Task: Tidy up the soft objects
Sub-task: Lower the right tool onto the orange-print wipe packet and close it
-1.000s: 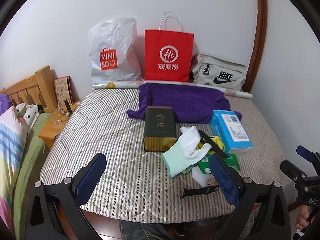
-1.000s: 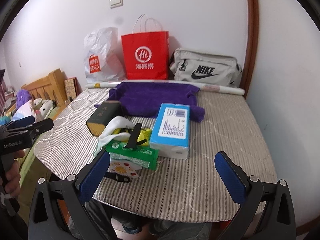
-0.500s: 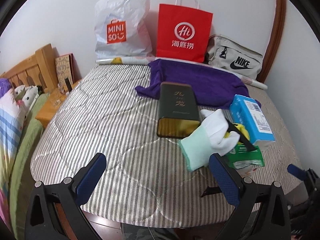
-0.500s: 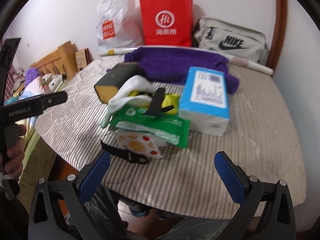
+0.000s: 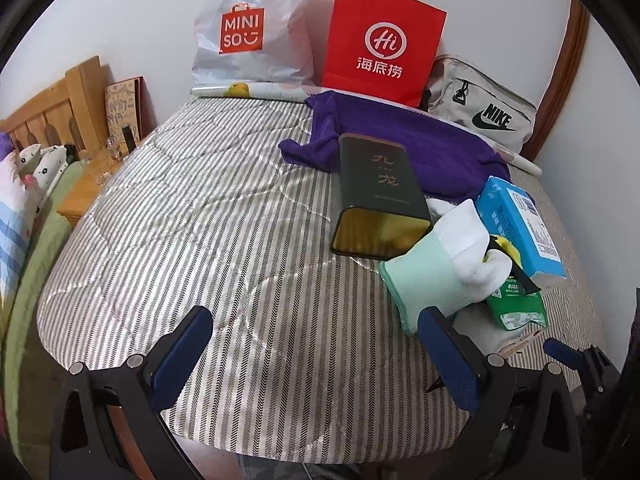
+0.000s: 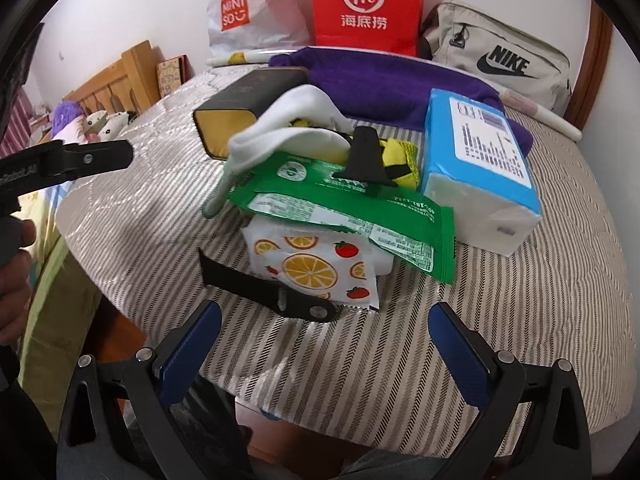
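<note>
A pile sits at the striped bed's near right part. It holds a white and mint sock (image 5: 436,268) (image 6: 280,128), a green wipes pack (image 6: 344,208), an orange-print tissue pack (image 6: 312,260), a yellow soft thing (image 6: 400,156), a black strap (image 6: 264,288) and a blue tissue pack (image 5: 520,224) (image 6: 480,160). A purple towel (image 5: 420,140) (image 6: 380,80) lies behind. My left gripper (image 5: 316,352) is open and empty, left of the sock. My right gripper (image 6: 324,344) is open and empty, just in front of the orange-print pack.
A dark tin box (image 5: 376,192) lies by the sock. A Miniso bag (image 5: 248,28), a red paper bag (image 5: 384,44) and a Nike bag (image 5: 480,108) stand along the wall. A wooden nightstand (image 5: 92,184) and headboard are at the left. The bed edge (image 5: 280,440) is close below.
Both grippers have moved forward and closer to the bed. The pile looms larger in both views. Both grippers stay open and empty.
</note>
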`<state>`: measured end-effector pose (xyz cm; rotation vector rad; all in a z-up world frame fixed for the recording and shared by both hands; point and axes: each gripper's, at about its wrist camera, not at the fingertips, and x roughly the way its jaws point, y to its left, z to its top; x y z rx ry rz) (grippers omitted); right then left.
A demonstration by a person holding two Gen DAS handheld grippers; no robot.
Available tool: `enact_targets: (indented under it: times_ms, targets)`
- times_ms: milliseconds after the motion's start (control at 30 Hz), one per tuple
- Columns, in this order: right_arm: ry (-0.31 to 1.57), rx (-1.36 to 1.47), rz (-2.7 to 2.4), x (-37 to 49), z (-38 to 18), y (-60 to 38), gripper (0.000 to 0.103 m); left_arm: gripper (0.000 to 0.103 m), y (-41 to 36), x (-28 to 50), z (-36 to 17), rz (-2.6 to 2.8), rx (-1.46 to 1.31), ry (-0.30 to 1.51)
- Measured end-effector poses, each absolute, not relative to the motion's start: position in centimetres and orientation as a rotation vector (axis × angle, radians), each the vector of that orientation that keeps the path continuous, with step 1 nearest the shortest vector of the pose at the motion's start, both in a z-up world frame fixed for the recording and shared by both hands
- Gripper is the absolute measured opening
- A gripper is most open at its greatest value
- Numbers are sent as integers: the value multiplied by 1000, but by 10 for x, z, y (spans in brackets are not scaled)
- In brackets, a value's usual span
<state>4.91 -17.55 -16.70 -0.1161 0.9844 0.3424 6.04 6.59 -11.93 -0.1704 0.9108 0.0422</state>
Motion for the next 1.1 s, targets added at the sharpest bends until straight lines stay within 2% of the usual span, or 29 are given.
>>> enact_targets:
  times_ms: [300, 433, 533, 633, 833, 967, 1100]
  targets:
    - [965, -59, 288, 62, -169, -172, 101, 103, 69, 66, -131, 27, -189, 939]
    - [979, -76, 286, 65, -175, -170, 90, 103, 70, 67, -134, 21, -190, 945]
    - [980, -42, 296, 67, -176, -174, 88, 103, 70, 67, -136, 18, -188, 949]
    - [975, -28, 316, 66, -173, -176, 83, 103, 68, 67, -137, 19, -185, 955]
    - [940, -17, 317, 63, -165, -183, 82, 103, 67, 68, -137, 22, -181, 955]
    - [955, 42, 363, 65, -167, -188, 71, 103, 65, 68, -139, 23, -175, 963]
    - [980, 48, 377, 66, -171, -188, 70, 103, 64, 68, -140, 28, -169, 968]
